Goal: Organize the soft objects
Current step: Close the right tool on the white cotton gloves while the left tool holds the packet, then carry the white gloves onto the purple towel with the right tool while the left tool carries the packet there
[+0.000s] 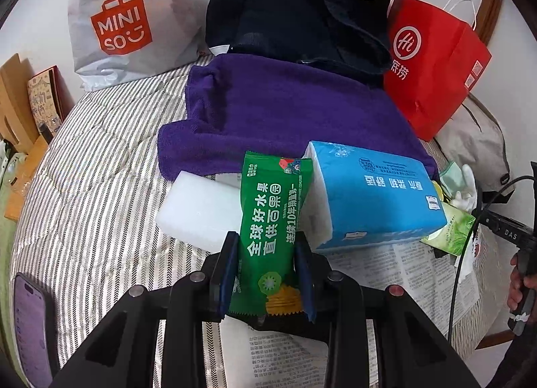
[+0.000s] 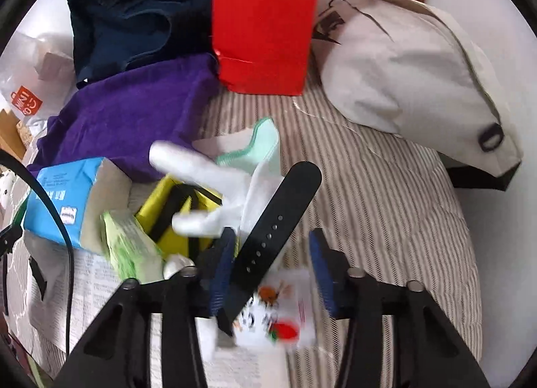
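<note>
The likeliest slip is on the right: the black watch strap (image 2: 268, 237) lies slanted between the right gripper (image 2: 268, 267)'s blue fingers (image 2: 223, 267), touching or nearly touching the one at nine o'clock but well clear of the one at three o'clock, so a squeeze from here could push the strap sideways or roll it out instead of catching it. The same squeeze might also snag the white glove (image 2: 208, 186), which lies just beyond at about eleven o'clock, or the printed white packet (image 2: 275, 317) underneath. That view is blurred, so I cannot tell whether the strap is actually pressed yet; the fingers stand partly spread with a clear gap on one side. On the left, the left gripper (image 1: 266, 274) pinches the lower end of the green fruit-brand pouch (image 1: 272, 220), both blue pads flat against its sides. The pouch stands up toward twelve o'clock, leaning against the blue tissue pack (image 1: 369, 193) at two o'clock and the white foam block (image 1: 198, 207) at ten o'clock; being soft and held low, it could buckle or drag those neighbours when moved. The purple towel (image 1: 285, 109) lies beyond on the striped bedcover (image 1: 100, 170).
</note>
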The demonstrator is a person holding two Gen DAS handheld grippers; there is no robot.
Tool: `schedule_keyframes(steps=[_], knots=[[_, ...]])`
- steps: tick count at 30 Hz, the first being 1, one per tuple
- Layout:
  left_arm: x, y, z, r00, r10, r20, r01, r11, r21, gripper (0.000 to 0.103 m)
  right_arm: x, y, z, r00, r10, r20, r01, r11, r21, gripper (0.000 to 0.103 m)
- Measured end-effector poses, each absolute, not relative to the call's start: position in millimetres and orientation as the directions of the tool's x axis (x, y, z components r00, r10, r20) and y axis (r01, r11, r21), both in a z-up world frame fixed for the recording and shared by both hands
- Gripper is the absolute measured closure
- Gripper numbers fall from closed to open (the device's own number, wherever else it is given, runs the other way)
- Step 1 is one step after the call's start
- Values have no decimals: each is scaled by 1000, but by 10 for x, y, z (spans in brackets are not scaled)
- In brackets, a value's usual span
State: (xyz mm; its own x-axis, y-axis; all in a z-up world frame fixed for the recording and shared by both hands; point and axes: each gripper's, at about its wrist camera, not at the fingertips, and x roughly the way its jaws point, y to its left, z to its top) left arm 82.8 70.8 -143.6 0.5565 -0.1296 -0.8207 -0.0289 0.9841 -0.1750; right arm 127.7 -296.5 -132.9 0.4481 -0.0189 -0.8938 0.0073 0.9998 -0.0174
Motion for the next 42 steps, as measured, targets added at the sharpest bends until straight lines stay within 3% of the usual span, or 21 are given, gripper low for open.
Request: schedule_keyframes(steps=[3,6,12,15,18,22,23,25,26,28,33,34,36,37,38,42], knots=[[820,719,-1431,559,-132,-819,-28,984,-177,72,1222,-3031,-1329,432,-21,-902,16,1000,-15,46],[815,725,-1427,559,-136,-818,-28,983,-183,72,1158,-3081,-1368,415,-11,-910,22,1000,-2,31],[808,722,-1414,561,-136,-817,-31,982,-185,72,1207,-3172,-1596,381,4,-925,68,997,33,30],[803,733,-1401,562,-135,-816,-35,982,-187,72,1266,-3218,-1691,370,30,-929,83,994,65,44],[796,740,-1404,560,-131,-818,-38,982,-184,72,1245,-3228,-1708,377,66,-924,69,993,99,79],[799,750,-1416,558,-131,-819,-44,981,-187,72,1210,-3179,-1627,390,144,-909,9,987,160,79],[804,746,-1415,559,-133,-818,-42,981,-188,72,1221,-3159,-1624,383,134,-914,2,989,146,77],[805,738,-1413,560,-135,-818,-41,981,-189,72,1247,-3131,-1625,368,88,-926,0,996,95,60],[803,734,-1413,561,-136,-817,-38,981,-189,72,1254,-3148,-1612,369,55,-928,12,998,63,44],[803,732,-1416,559,-135,-818,-37,982,-187,72,1266,-3235,-1554,397,7,-918,53,998,30,29],[802,759,-1404,561,-130,-817,-44,982,-186,72,1483,-3415,-1514,438,7,-899,109,992,61,28],[809,766,-1403,562,-128,-817,-47,982,-185,72,1514,-3414,-1537,432,-2,-902,115,992,53,31],[823,774,-1401,562,-127,-817,-50,981,-187,72,1635,-3406,-1640,405,5,-914,114,992,56,55],[828,774,-1396,562,-126,-817,-48,982,-185,72,1679,-3403,-1673,404,26,-915,103,992,74,86],[829,774,-1391,563,-126,-817,-47,982,-184,72,1707,-3394,-1713,391,54,-919,93,991,98,93],[834,783,-1356,571,-126,-812,-49,981,-187,72,1632,-3327,-1614,435,67,-898,61,993,103,93]])
